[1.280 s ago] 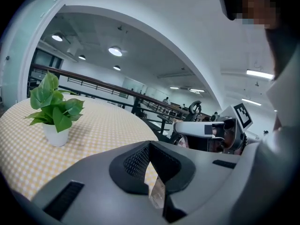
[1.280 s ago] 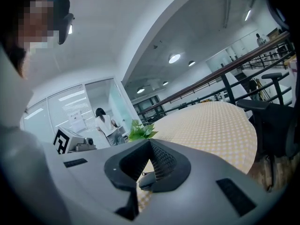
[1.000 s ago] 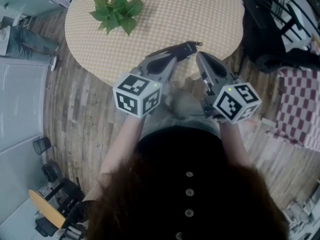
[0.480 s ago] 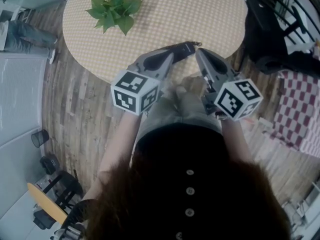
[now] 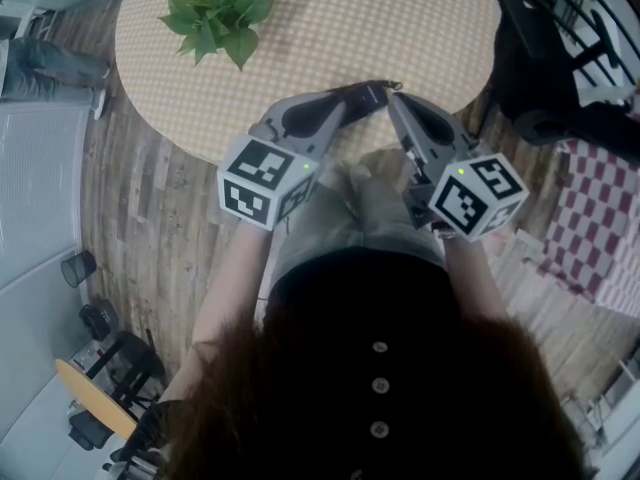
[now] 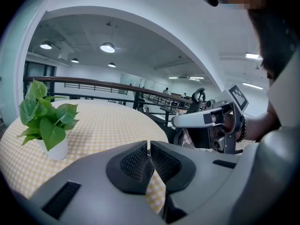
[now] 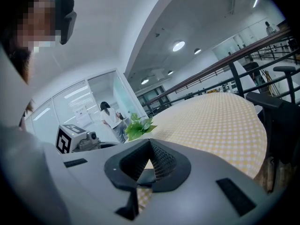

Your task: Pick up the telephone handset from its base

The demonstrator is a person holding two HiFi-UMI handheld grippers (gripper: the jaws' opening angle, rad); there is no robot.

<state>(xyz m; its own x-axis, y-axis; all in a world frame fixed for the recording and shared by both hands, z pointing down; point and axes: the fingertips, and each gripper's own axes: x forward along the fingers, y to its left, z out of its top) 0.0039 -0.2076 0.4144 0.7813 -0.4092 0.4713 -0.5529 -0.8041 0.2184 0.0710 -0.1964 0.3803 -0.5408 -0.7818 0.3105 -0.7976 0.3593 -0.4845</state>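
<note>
There is one round table [image 5: 400, 28] with a yellow-and-white checked cloth, at the top of the head view. One green leafy plant in a white pot [image 5: 215, 13] stands at its upper left. In the middle are two grey plastic grippers, the left gripper [image 5: 375, 93] and the right gripper [image 5: 393, 103]. Each has one black-and-white marker cube, so that makes two: the left cube [image 5: 262, 180] and the right cube [image 5: 473, 196]. Three small round dark buttons [image 5: 379, 348] show at the bottom. One small black bin [image 5: 80, 266] is at the left edge. One red-and-white checked cloth [image 5: 600, 228] is at the right edge.
</note>
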